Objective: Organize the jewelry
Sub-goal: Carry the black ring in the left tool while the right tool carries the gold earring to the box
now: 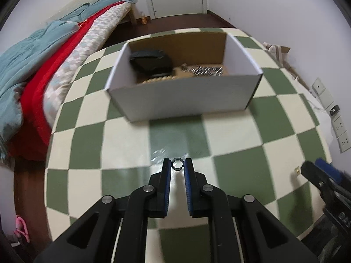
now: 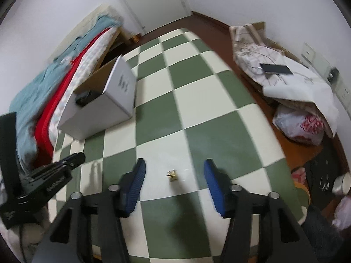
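My left gripper [image 1: 177, 164] is shut on a small dark ring [image 1: 177, 164], held between its blue fingertips above the green-and-cream checkered table [image 1: 230, 135]. A white cardboard box [image 1: 184, 98] stands ahead of it, holding a black pouch [image 1: 151, 62], a silver chain [image 1: 206, 70] and gold beads. My right gripper [image 2: 174, 166] is open, its fingers either side of a small gold jewelry piece [image 2: 172, 175] lying on the table. The box also shows in the right wrist view [image 2: 103, 107], at the left. The gold piece shows at the right of the left wrist view [image 1: 297, 171].
A bed with teal, red and patterned bedding [image 1: 43, 70] runs along the table's left side. In the right wrist view a covered stand with a phone [image 2: 276, 69] and a plastic bag [image 2: 300, 127] sit to the right. Wall sockets [image 1: 337, 122] are on the right wall.
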